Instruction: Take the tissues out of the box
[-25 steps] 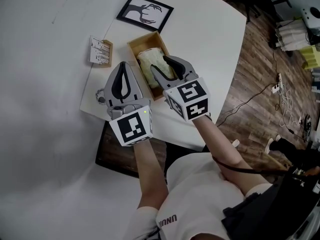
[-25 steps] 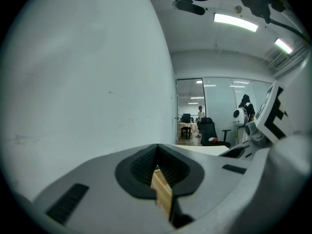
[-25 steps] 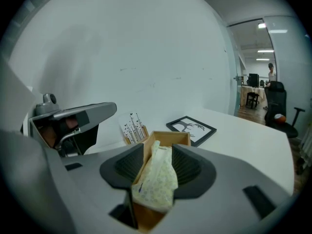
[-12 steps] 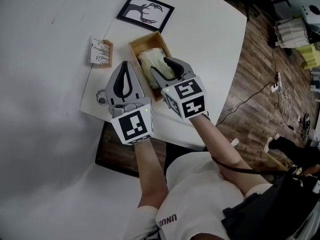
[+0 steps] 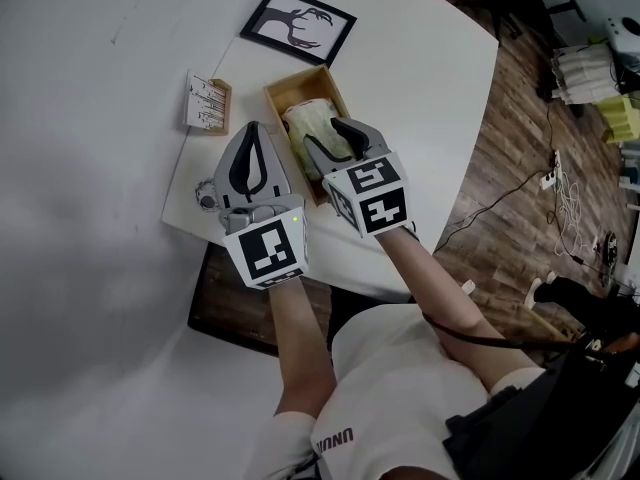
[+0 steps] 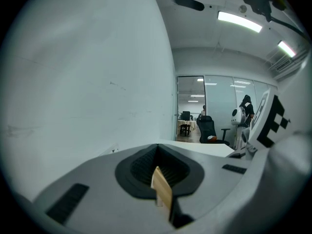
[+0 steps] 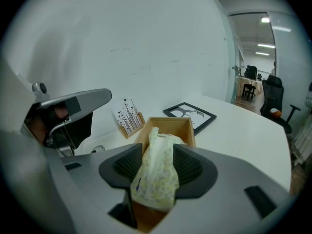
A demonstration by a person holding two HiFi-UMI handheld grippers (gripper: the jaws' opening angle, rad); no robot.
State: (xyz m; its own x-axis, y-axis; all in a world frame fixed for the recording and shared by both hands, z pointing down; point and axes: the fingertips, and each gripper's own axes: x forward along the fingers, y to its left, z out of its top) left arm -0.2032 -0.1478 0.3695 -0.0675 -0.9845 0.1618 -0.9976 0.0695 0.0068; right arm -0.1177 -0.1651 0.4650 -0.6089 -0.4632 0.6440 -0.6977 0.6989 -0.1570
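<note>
An open wooden box [image 5: 292,81] stands on the white table [image 5: 420,78] with a pale patterned tissue pack [image 5: 303,120] inside. My right gripper [image 5: 326,134] points down into the box. Its jaws have just been opening and stand wide, and in the right gripper view the tissue pack [image 7: 155,177] rises between the pads without being squeezed. The box [image 7: 168,123] lies just beyond. My left gripper [image 5: 252,130] sits beside the box's left wall. In the left gripper view it [image 6: 159,172] is shut on a thin wooden edge [image 6: 162,193] of the box.
A black-framed picture [image 5: 298,23] lies beyond the box. A small wooden card holder [image 5: 207,103] stands to its left and a small metal ring [image 5: 207,200] lies by the left gripper. The white wall is at the left. The table's near edge is under my wrists.
My right gripper has sunk a little toward the tissue pack and its jaws look wider. The left gripper has stayed put on the box.
</note>
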